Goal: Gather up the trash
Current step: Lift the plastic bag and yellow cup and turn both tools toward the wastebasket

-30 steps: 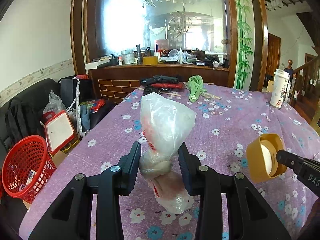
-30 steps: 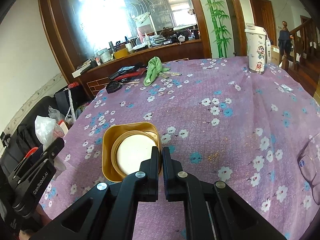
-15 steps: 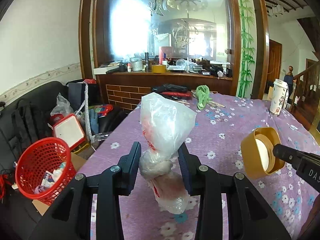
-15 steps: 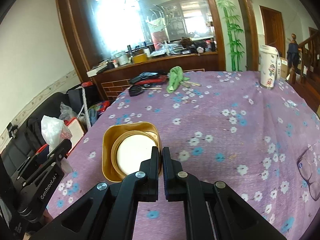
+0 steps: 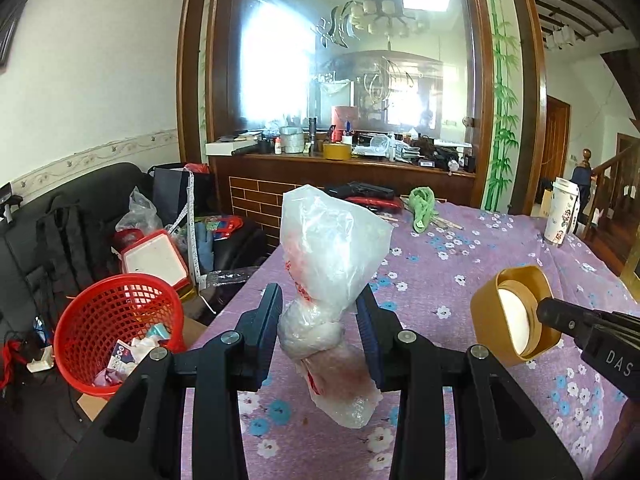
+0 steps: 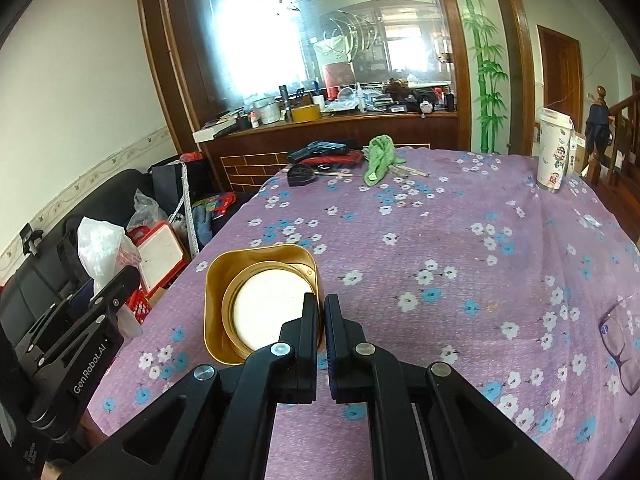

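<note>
Left gripper (image 5: pixel 318 322): black, angular fingers clamped on the knotted waist of a plastic bag (image 5: pixel 328 264), held above the table's left edge.
Plastic bag: thin, crinkled, translucent white film with red print; it balloons above the knot and hangs as a lumpy pouch below.
Right gripper (image 6: pixel 320 320): fingers pressed together on the rim of a gold cap (image 6: pixel 262 304), held over the near-left part of the table.
Gold cap: rounded-square, shiny gold shell, open side to the camera, with a round ring and a flat white disc inside.
Table (image 6: pixel 460 248): covered in a purple cloth with a fine weave, printed with white and blue flowers.
Red basket (image 5: pixel 116 328): round plastic mesh on the floor off the table's left edge, with paper scraps inside.
Left view only: the basket's whole rim and contents, and the right gripper seen from the side, gripping the cap's rim.
Right view only: eyeglasses (image 6: pixel 620 344) lying at the table's right edge, and the left gripper's side with the bag poking up above it; the basket is nearly all hidden behind that gripper.
Far edge of table: a crumpled green cloth (image 6: pixel 380 158), a black pistol-shaped object (image 6: pixel 320 148) and a printed paper cup (image 6: pixel 554 156) at the far-right corner.
Around: a dark sofa heaped with bags to the left, and a cluttered wooden ledge under a large etched glass pane.
</note>
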